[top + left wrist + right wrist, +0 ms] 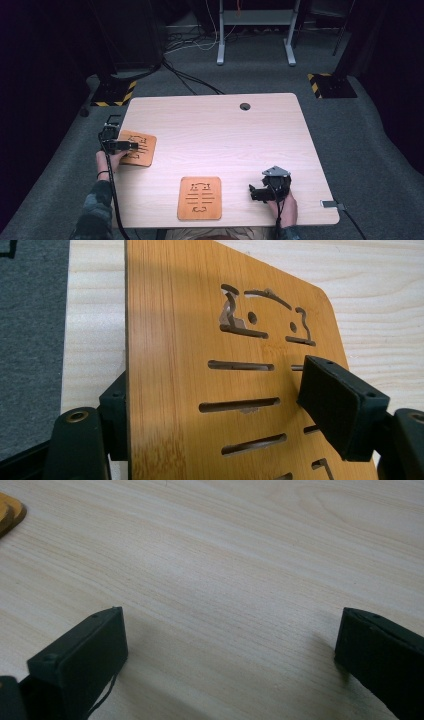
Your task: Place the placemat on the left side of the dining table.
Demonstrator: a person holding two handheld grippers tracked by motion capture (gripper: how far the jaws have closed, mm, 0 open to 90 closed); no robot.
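At the counter's (240, 130) left edge, the left tool (131, 145) straddles a bamboo trivet (144, 156), its jaws parted and not pressing; the slots run crosswise. The right tool (256, 194), open and empty, rests well apart at near right.

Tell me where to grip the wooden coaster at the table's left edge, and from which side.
Grip the wooden coaster by its plain left margin, approaching from the table's left edge. It is a thin board, so one jaw goes under, one on top; the cut-out slots sit farther in.
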